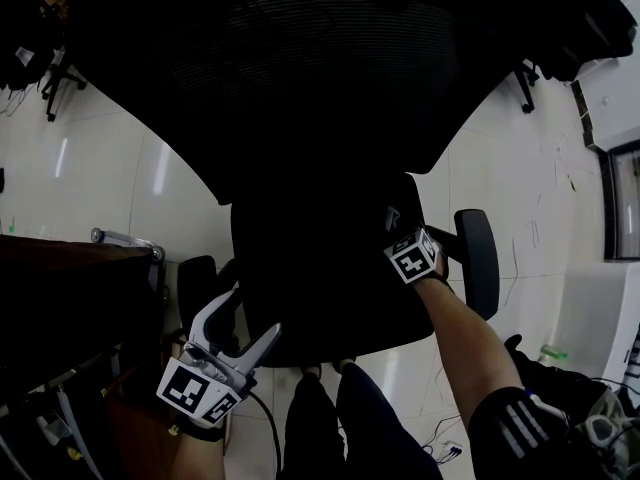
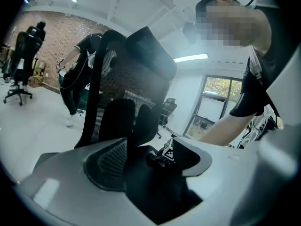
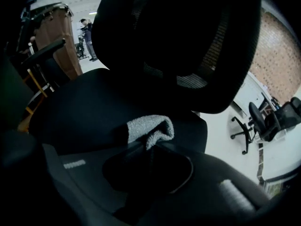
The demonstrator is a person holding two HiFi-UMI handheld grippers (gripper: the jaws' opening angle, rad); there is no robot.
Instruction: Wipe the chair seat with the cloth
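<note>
A black office chair fills the head view, its seat [image 1: 320,278] below the mesh backrest [image 1: 320,68]. My right gripper [image 1: 400,238] rests on the seat's right side, shut on a grey terry cloth [image 3: 148,127]. The cloth folds out past the tips onto the seat [image 3: 94,107]. My left gripper [image 1: 250,318] is white and hovers at the seat's front left corner, open and holding nothing. In the left gripper view its jaws stand wide apart, with the chair backrest [image 2: 122,79] and the right gripper's marker cube [image 2: 168,150] seen between them.
A dark wooden desk [image 1: 70,268] stands close on the left. Armrests [image 1: 478,258] [image 1: 197,288] flank the seat. Other office chairs [image 1: 45,68] [image 3: 263,121] stand on the white tiled floor, and a person [image 2: 77,79] is behind the chair. Cables lie at the lower right [image 1: 450,448].
</note>
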